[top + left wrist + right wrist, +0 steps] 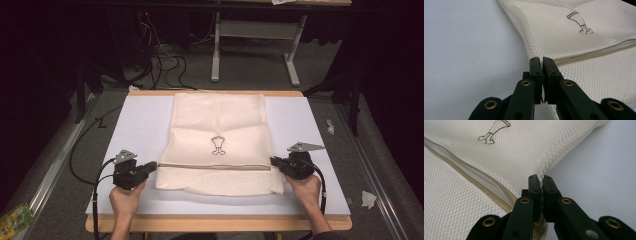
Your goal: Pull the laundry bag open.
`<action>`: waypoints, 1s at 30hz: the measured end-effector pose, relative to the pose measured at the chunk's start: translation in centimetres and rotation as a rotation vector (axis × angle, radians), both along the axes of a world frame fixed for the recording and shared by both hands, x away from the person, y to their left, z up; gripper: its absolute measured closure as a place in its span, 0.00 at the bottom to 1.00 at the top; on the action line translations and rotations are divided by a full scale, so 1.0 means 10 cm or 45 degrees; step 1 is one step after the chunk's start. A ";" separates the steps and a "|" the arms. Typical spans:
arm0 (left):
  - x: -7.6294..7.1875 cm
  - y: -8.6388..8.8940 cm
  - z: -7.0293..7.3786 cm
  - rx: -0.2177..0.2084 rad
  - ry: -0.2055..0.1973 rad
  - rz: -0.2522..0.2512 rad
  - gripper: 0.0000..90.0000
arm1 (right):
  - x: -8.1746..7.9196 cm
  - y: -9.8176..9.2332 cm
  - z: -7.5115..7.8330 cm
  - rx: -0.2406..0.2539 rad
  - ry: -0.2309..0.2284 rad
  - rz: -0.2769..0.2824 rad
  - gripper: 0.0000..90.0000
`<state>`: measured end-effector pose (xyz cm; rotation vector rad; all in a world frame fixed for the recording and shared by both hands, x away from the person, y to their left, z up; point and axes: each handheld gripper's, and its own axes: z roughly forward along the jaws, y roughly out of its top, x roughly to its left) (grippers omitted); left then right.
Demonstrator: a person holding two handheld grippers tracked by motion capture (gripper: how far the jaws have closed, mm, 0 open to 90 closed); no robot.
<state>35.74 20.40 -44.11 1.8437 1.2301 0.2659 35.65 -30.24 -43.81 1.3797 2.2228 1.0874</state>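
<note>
Left gripper (pixel 541 60) and right gripper (pixel 540 178) both clamped on opposite side edges of cream mesh bag (pixel 218 135), flat on white board (pixel 140 125).

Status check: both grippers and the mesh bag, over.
Left gripper and right gripper both shut on mesh bag side edges at the zipper line. Bag flat on white table. Nothing in the way.

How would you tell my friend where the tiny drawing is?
Find the white board on the table, then the cream mesh bag lying in its middle. Just above the bag's zipper line, near the centre, sits the small dark outline drawing, the only mark on the plain fabric.
</note>
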 end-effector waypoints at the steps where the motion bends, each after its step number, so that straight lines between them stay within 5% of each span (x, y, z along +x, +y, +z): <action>1: 0.00 0.00 -0.01 0.000 0.003 -0.004 0.97 | 0.01 0.00 0.00 -0.007 0.005 0.006 0.97; 9: 0.01 -0.01 -0.12 0.003 0.057 -0.008 0.97 | 0.03 0.01 -0.06 -0.013 0.031 -0.003 0.96; 30: 0.01 -0.05 -0.20 0.047 0.066 -0.018 0.96 | 0.02 0.00 -0.23 -0.042 0.065 -0.026 0.90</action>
